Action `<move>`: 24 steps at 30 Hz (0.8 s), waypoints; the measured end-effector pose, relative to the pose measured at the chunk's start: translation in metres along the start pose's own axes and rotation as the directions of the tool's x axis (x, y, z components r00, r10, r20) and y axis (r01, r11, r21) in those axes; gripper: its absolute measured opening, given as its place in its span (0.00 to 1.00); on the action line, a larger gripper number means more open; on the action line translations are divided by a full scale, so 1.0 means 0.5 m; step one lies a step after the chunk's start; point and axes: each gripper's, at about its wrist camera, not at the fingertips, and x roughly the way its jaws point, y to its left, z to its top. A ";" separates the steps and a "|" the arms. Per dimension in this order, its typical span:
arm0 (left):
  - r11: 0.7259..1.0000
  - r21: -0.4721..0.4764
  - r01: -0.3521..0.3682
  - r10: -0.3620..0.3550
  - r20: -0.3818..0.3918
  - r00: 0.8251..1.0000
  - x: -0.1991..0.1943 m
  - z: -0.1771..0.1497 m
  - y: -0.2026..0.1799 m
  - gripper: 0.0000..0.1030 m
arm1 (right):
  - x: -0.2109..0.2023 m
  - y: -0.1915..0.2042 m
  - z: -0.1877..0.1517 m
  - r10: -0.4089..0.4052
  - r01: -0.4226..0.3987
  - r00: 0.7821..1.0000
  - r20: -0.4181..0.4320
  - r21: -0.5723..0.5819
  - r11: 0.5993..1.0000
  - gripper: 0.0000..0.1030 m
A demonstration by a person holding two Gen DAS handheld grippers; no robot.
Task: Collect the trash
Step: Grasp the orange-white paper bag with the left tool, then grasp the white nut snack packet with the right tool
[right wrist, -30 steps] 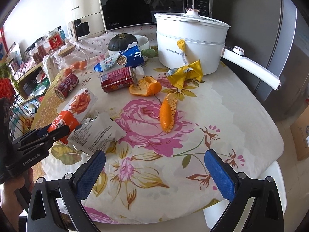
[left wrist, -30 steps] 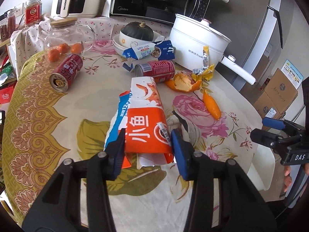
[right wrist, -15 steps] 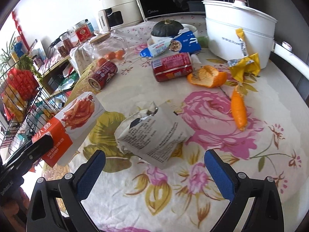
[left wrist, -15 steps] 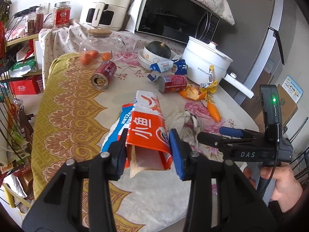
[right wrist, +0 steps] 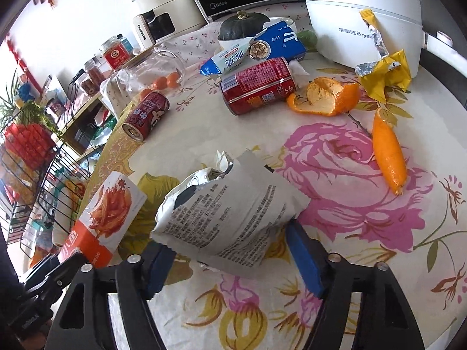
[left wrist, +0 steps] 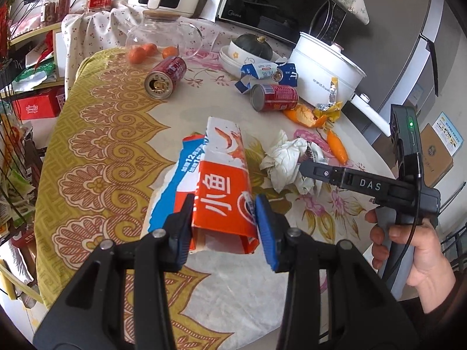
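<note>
Near the bench's front edge, the left gripper (left wrist: pixel 224 227) is clenched on an orange snack box (left wrist: pixel 221 186). Just beside it, the right gripper (right wrist: pixel 230 259) straddles a crumpled white bag (right wrist: pixel 233 215), jaws apart, contact unclear.

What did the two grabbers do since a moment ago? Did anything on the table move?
The left gripper lifted the orange snack box up off the table; it keeps its grip. The right gripper moved in on the crumpled silver bag, its wide-open fingers closing around it, though a firm grip isn't clear. The cans, orange peels, yellow wrapper and white pot stayed where they were.
</note>
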 end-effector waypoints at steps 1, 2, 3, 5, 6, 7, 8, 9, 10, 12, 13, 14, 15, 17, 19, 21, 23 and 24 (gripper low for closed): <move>1.000 0.003 0.000 0.000 0.001 1.000 0.000 0.000 -0.002 0.40 | -0.003 -0.002 0.000 0.004 -0.004 1.000 0.001 0.000 1.000 0.55; 1.000 0.006 -0.001 0.001 0.005 1.000 -0.001 0.000 -0.005 0.40 | -0.007 -0.004 0.000 0.006 -0.006 1.000 0.002 0.000 1.000 0.48; 1.000 0.008 0.000 0.000 0.012 1.000 -0.004 0.001 -0.008 0.40 | -0.012 -0.005 -0.001 0.008 -0.008 1.000 0.003 -0.001 1.000 0.40; 1.000 0.008 -0.003 0.003 0.031 1.000 -0.011 0.004 -0.012 0.39 | -0.022 -0.008 -0.003 0.006 -0.006 1.000 0.004 -0.005 1.000 0.27; 1.000 0.007 -0.006 0.006 0.041 0.999 -0.016 0.006 -0.013 0.39 | -0.026 -0.010 -0.003 0.002 -0.002 1.000 0.005 -0.006 1.000 0.22; 1.000 0.004 -0.008 0.008 0.053 0.999 -0.021 0.008 -0.014 0.39 | -0.032 -0.012 -0.004 -0.002 0.002 1.000 0.007 -0.008 1.000 0.19; 1.000 0.003 -0.007 0.007 0.059 0.998 -0.024 0.009 -0.015 0.38 | -0.039 -0.016 -0.005 -0.007 0.007 1.000 0.008 -0.007 1.000 0.15; 1.000 0.000 -0.006 0.006 0.064 0.998 -0.027 0.010 -0.016 0.38 | -0.044 -0.019 -0.005 -0.011 0.011 1.000 0.010 -0.005 1.000 0.13; 1.000 -0.002 -0.005 0.005 0.069 0.998 -0.030 0.011 -0.016 0.38 | -0.051 -0.024 -0.006 -0.013 0.013 1.000 0.013 0.001 1.000 0.12; 1.000 -0.005 -0.003 0.003 0.075 0.997 -0.034 0.011 -0.020 0.38 | -0.066 -0.035 -0.007 -0.018 0.017 1.000 0.020 0.014 1.000 0.10; 1.000 -0.004 0.000 0.000 0.077 0.997 -0.036 0.011 -0.023 0.38 | -0.073 -0.040 -0.009 -0.020 0.020 1.000 0.023 0.018 1.000 0.10; 1.000 -0.003 0.004 -0.004 0.078 0.997 -0.037 0.012 -0.025 0.38 | -0.083 -0.046 -0.010 -0.023 0.023 0.999 0.027 0.023 0.999 0.09; 1.000 0.000 0.006 -0.006 0.080 0.997 -0.039 0.012 -0.028 0.38 | -0.090 -0.050 -0.010 -0.027 0.026 0.999 0.030 0.027 0.999 0.09; 1.000 0.006 0.012 -0.012 0.085 0.996 -0.044 0.013 -0.034 0.38 | -0.101 -0.059 -0.013 -0.028 0.027 0.999 0.036 0.039 0.999 0.08; 1.000 0.013 0.016 -0.017 0.091 0.996 -0.048 0.013 -0.040 0.38 | -0.112 -0.068 -0.015 -0.028 0.026 0.999 0.039 0.055 0.998 0.08; 1.000 0.016 0.021 -0.022 0.096 0.995 -0.051 0.015 -0.046 0.38 | -0.123 -0.077 -0.017 -0.029 0.026 0.999 0.045 0.068 0.997 0.08; 0.999 0.015 0.031 -0.032 0.102 0.994 -0.054 0.017 -0.052 0.38 | -0.136 -0.083 -0.017 -0.033 0.029 0.998 0.053 0.074 0.997 0.08; 0.999 0.017 0.035 -0.036 0.104 0.994 -0.055 0.018 -0.056 0.38 | -0.141 -0.084 -0.017 -0.034 0.030 0.998 0.057 0.075 0.997 0.08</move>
